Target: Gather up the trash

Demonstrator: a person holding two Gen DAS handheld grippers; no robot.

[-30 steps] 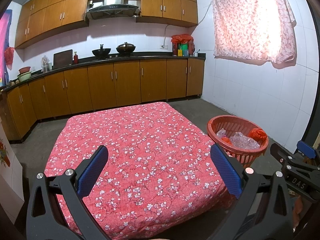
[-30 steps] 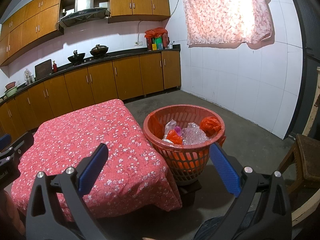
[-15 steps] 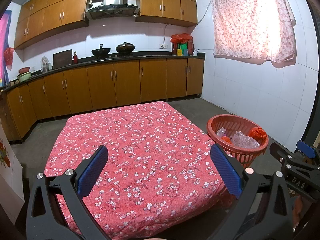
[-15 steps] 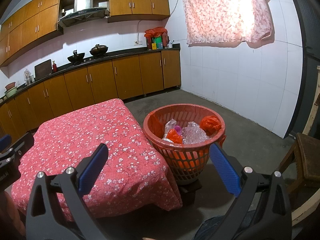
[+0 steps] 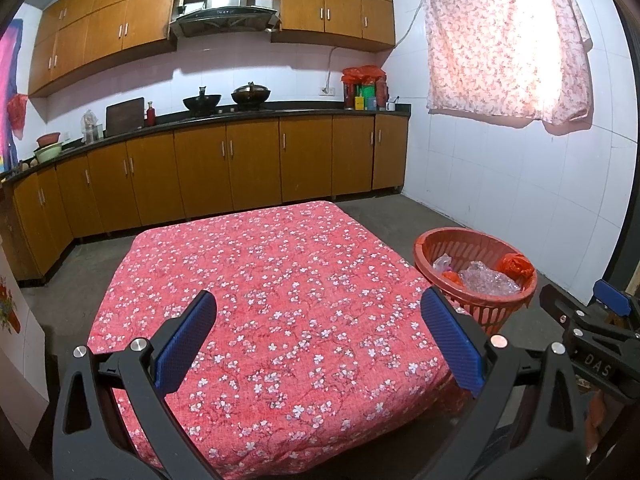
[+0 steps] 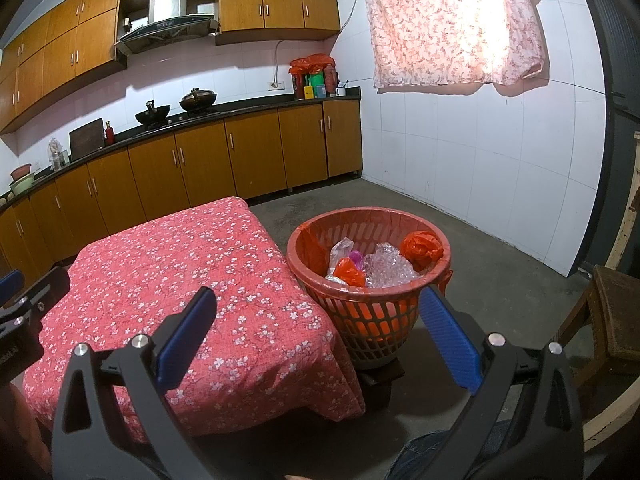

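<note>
A red plastic basket [image 6: 372,312] stands on the floor right of the table; it also shows in the left wrist view [image 5: 424,248]. It holds clear crumpled plastic [image 6: 386,266], an orange-red bag [image 6: 422,246] and other scraps. The table wears a red flowered cloth [image 5: 276,280], also in the right wrist view [image 6: 180,264], with no loose trash on it. My left gripper [image 5: 318,340] is open and empty above the table's near edge. My right gripper [image 6: 316,338] is open and empty, held short of the basket.
Brown kitchen cabinets [image 5: 224,168] and a black counter with two woks run along the far wall. A wooden stool [image 6: 616,320] stands at the right. A tiled wall with a flowered curtain [image 5: 508,40] is on the right. Grey floor lies around the basket.
</note>
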